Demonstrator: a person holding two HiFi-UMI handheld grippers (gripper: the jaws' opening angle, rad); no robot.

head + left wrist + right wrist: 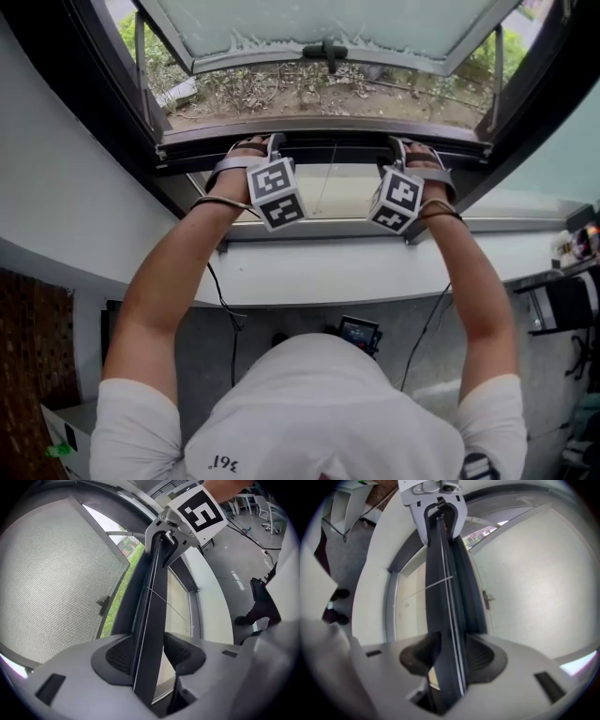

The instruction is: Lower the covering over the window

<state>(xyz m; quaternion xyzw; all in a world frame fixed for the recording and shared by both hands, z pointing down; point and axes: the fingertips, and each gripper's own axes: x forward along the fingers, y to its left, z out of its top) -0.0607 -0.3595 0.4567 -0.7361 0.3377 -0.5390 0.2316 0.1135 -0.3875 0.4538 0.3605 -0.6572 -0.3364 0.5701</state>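
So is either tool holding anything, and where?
Neither grips: the covering's dark rail runs between the open jaws of the left tool and the right tool, a gap showing beside one pad on each.

Daylight comes through the open window (328,23) above a white sill (328,272) and grey floor (300,321).

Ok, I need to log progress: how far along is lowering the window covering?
Done: the mesh screen looks drawn over the opening, its dark bar low near the sill. In hand: left tool and right tool both straddle that bar, a gap showing beside one pad each. Remaining: check the bar is seated, then withdraw.
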